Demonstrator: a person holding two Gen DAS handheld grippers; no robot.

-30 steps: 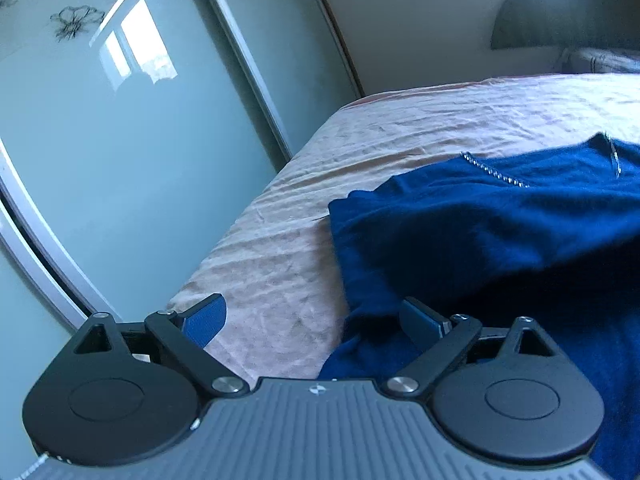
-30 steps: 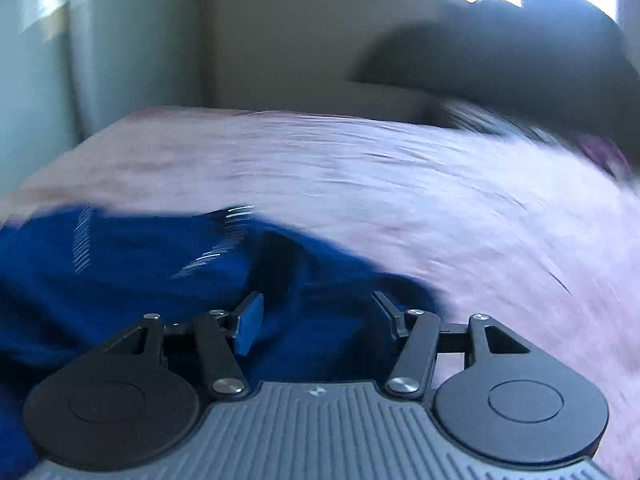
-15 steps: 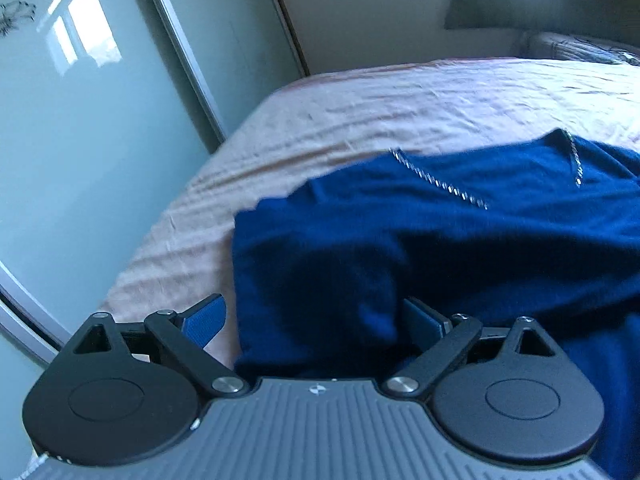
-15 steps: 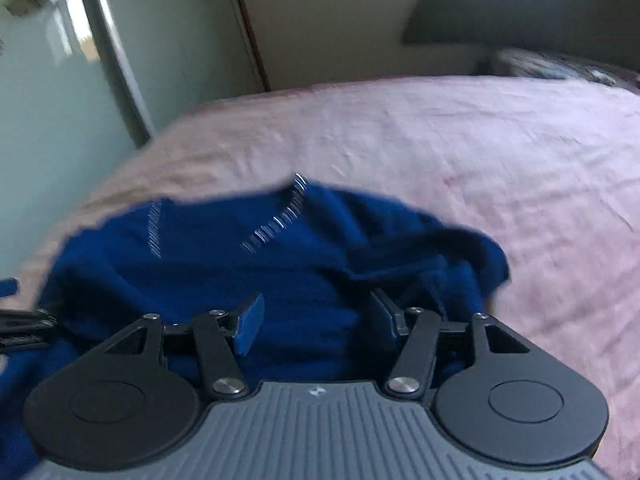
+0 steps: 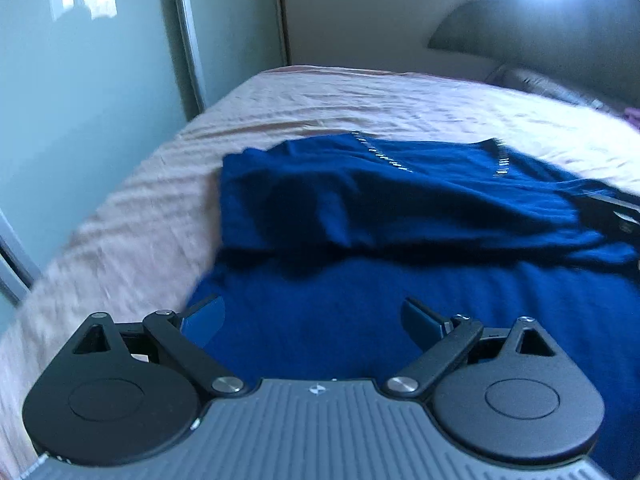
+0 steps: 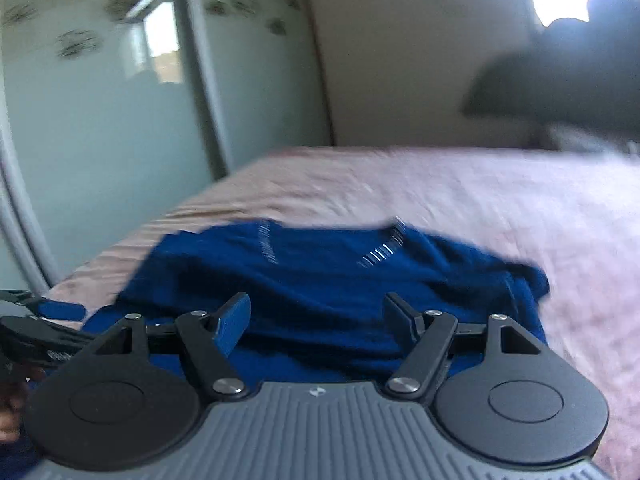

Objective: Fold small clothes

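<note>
Sweater (image 5: pixel 360 280), dark blue, lies spread on the bed (image 5: pixel 360 108), with part of it doubled over along the far side. Left gripper (image 5: pixel 314 320) hovers over the near part of the sweater, fingers wide apart, nothing between them. Right gripper (image 6: pixel 316 320) is likewise over the sweater, fingers apart and empty. In the right view, the left gripper shows at the left edge, near the sweater's left margin. Two rows of pale studs (image 5: pixel 382 156) run near the sweater's far edge. Motion blur makes the fold lines uncertain. Wardrobe doors (image 5: pixel 80 100) stand left of the bed.
</note>
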